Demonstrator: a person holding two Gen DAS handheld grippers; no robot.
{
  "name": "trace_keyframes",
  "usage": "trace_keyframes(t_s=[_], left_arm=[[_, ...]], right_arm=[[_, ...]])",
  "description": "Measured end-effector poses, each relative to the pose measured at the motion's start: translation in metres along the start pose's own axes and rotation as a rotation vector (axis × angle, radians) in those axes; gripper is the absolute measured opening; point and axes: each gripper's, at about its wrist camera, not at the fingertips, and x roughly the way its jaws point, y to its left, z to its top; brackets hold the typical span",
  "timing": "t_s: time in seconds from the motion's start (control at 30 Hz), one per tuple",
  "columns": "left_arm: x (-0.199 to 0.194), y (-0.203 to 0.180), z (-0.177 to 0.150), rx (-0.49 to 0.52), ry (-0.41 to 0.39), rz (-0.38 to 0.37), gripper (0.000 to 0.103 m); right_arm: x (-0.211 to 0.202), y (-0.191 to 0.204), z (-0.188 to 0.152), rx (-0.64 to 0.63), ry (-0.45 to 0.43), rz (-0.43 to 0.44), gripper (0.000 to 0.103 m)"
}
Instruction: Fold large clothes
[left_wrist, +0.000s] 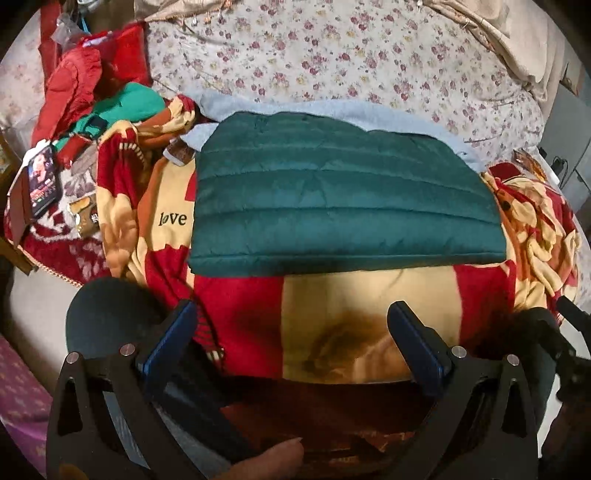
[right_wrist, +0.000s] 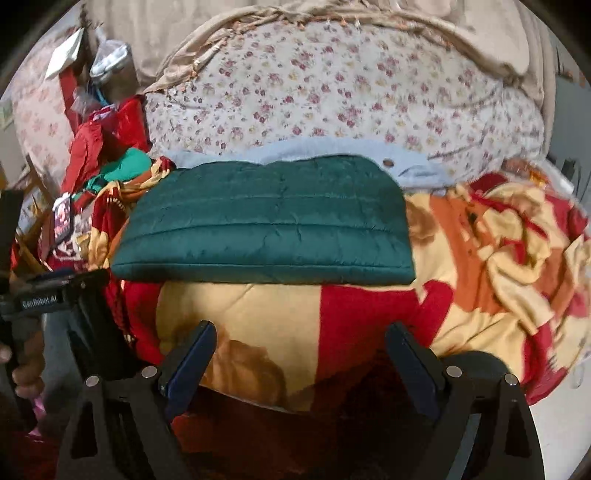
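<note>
A dark green quilted jacket (left_wrist: 332, 192) (right_wrist: 269, 225) lies folded into a flat rectangle on a red, cream and orange blanket (left_wrist: 332, 302) (right_wrist: 258, 317). A light blue garment (left_wrist: 229, 107) (right_wrist: 417, 166) shows from under its far edge. My left gripper (left_wrist: 291, 325) hangs open above the blanket, on the near side of the jacket, with nothing between its fingers. My right gripper (right_wrist: 301, 343) is open too and empty, also short of the jacket's near edge. In the right wrist view the left gripper's body (right_wrist: 40, 299) shows at the left, held by a hand (right_wrist: 26, 365).
A heap of red and green clothes (left_wrist: 92, 99) (right_wrist: 107, 147) lies at the left with small packets (left_wrist: 44, 181) beside it. A flowered sheet (left_wrist: 332, 55) (right_wrist: 332, 96) covers the bed behind. The blanket bunches up at the right (left_wrist: 535, 229) (right_wrist: 509, 236).
</note>
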Motion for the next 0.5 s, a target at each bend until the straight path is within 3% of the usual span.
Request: trace_keyframes(t_s=[0.13, 0.5], left_arm=[[-0.020, -0.011, -0.003, 0.017, -0.058, 0.028, 0.103], [-0.038, -0.025, -0.008, 0.054, -0.103, 0.013, 0.103]], right_arm=[[-0.014, 0.005, 0.000, -0.015, -0.038, -0.005, 0.091], [-0.025, 0.009, 0.002, -0.023, -0.071, 0.005, 0.091]])
